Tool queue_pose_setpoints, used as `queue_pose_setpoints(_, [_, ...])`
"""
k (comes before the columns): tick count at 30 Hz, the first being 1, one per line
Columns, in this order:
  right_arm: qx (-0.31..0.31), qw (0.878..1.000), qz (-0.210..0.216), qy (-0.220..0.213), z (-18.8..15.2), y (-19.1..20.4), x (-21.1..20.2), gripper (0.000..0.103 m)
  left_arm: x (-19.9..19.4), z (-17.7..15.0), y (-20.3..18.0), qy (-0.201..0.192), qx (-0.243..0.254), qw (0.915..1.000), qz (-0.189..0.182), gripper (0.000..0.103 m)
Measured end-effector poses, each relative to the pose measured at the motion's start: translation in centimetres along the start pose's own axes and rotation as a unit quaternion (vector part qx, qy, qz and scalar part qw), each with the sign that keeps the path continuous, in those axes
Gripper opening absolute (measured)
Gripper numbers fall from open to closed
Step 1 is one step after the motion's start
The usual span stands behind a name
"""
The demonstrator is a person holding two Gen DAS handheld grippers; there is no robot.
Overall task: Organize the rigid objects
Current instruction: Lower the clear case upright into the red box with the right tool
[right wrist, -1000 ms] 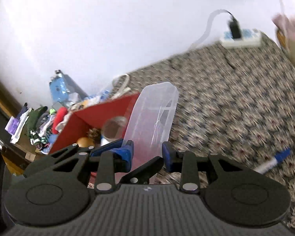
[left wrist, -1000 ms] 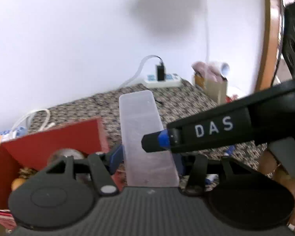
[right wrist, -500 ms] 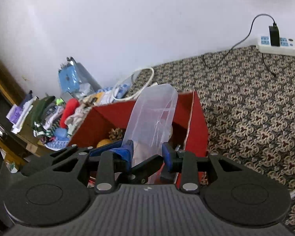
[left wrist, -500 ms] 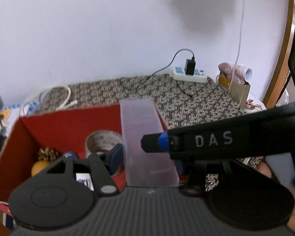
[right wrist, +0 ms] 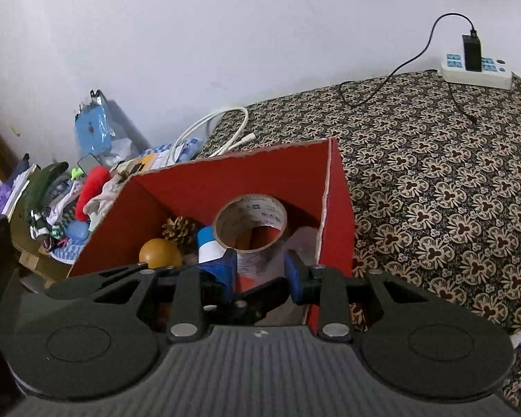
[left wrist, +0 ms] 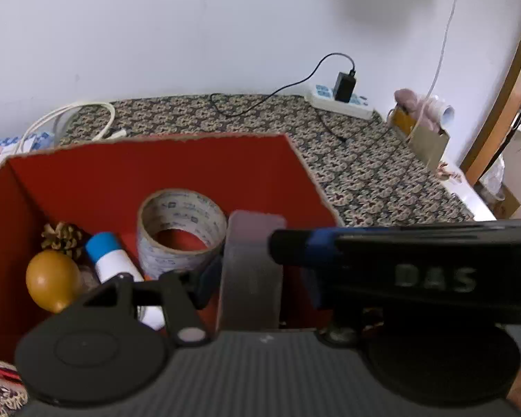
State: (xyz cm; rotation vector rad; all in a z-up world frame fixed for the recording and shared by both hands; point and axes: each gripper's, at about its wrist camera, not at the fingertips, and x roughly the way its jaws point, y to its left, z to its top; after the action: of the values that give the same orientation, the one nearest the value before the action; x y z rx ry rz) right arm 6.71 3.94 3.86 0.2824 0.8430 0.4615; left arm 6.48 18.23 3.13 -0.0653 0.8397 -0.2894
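A clear plastic box stands tilted inside the red cardboard box, next to a tape roll. My left gripper is shut on the clear box, and the right gripper's finger crosses in front of it. In the right wrist view my right gripper is over the red box, jaws a little apart around the clear box, which shows faintly behind the tape roll. I cannot tell if its pads touch it.
The red box also holds a pine cone, a yellow ball and a blue-capped white tube. A power strip with a black cable lies on the patterned cloth. Clutter lies to the left.
Both grippers have moved over the red box and lowered the clear plastic box into it, beside the tape roll. The pen on the cloth has left the view.
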Motion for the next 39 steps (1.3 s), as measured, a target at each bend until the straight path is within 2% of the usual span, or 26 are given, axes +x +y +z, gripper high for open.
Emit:
queue_pose_setpoints(7, [0.04,0.999,0.015,-0.003,-0.06,-1.1,-0.7,0.01,0.73,0.18,0.13,0.023,0.005,0.9996,0.015,0.048])
queue_pose_setpoints(16, [0.038,0.999,0.01,-0.011,-0.28,-0.85,-0.81,0.01,0.4,0.24,0.29,0.036,0.013,0.9984,0.043,0.057])
queue_pose_setpoints(39, [0.026,0.999,0.009,-0.019,-0.38,-0.92,-0.76,0.01,0.68,0.18,0.27,0.05,0.012,0.9957,0.077,0.068])
